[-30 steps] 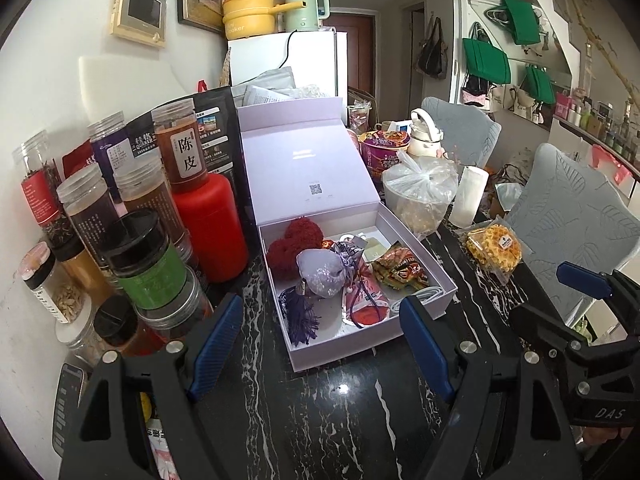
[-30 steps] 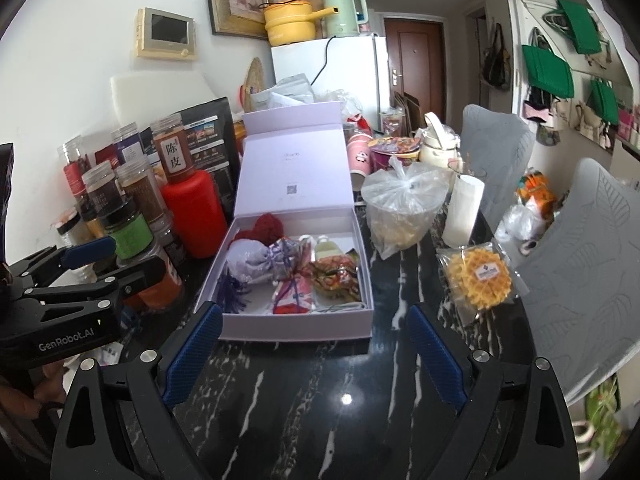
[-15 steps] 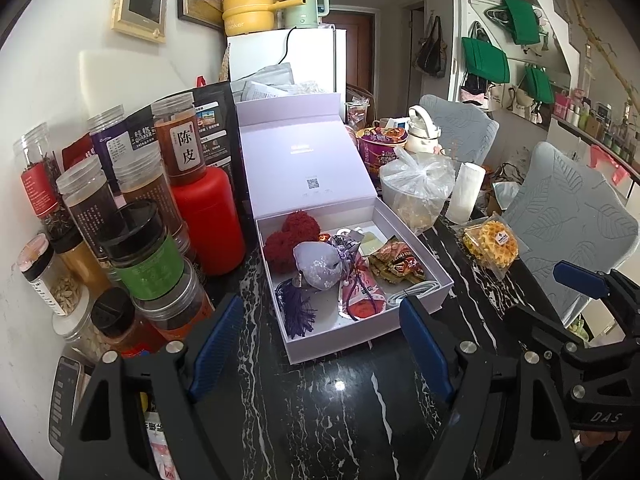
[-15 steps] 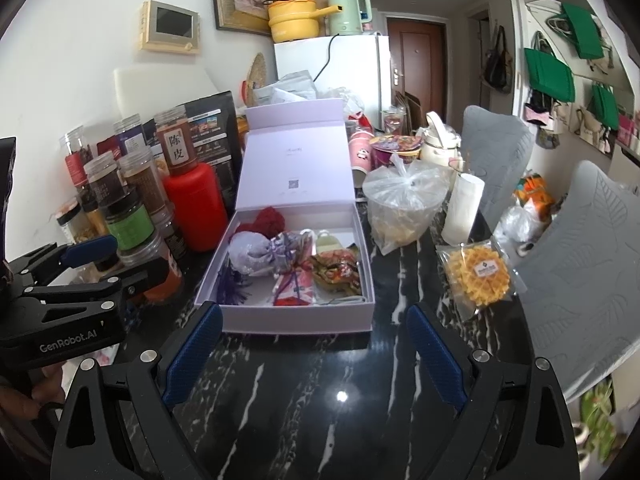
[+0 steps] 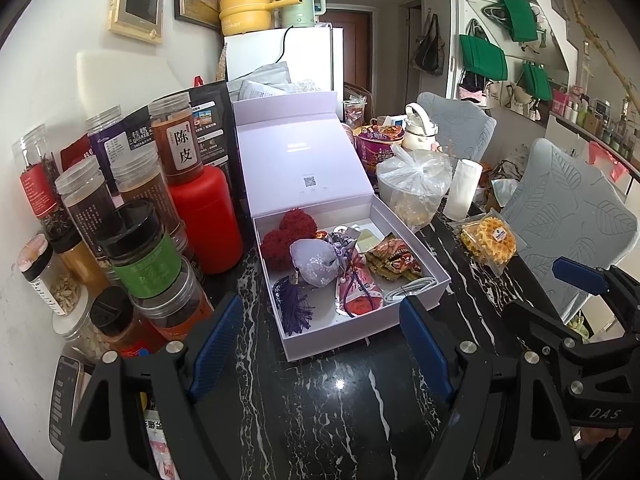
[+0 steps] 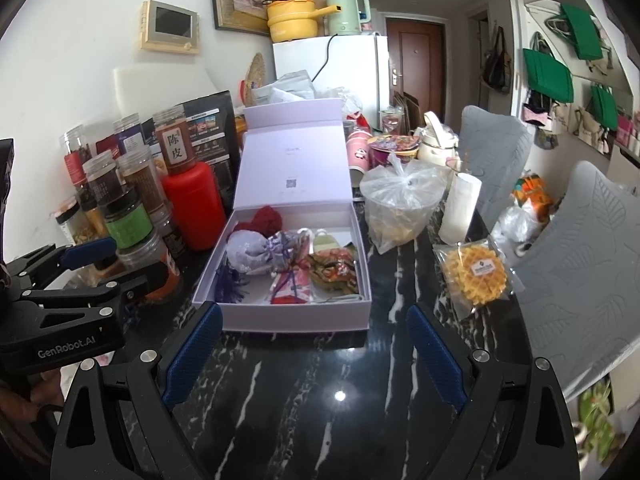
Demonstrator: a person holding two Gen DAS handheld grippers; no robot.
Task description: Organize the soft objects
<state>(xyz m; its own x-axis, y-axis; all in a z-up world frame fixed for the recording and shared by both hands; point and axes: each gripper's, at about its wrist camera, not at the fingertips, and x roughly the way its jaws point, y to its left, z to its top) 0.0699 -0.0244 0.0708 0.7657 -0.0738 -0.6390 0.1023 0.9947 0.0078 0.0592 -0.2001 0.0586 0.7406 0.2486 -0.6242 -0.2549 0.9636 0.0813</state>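
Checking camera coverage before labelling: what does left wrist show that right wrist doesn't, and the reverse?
Left wrist only: a phone at the table's left edge, and the white cable in the box's near right corner, seen clearly.

Right wrist only: an orange packet on the far chair, and a pink paper cup right of the lid.

Both: the open lilac box with the lavender sachet and red pompoms, the red bottle, the bagged waffle, and both grippers open, left gripper, right gripper.
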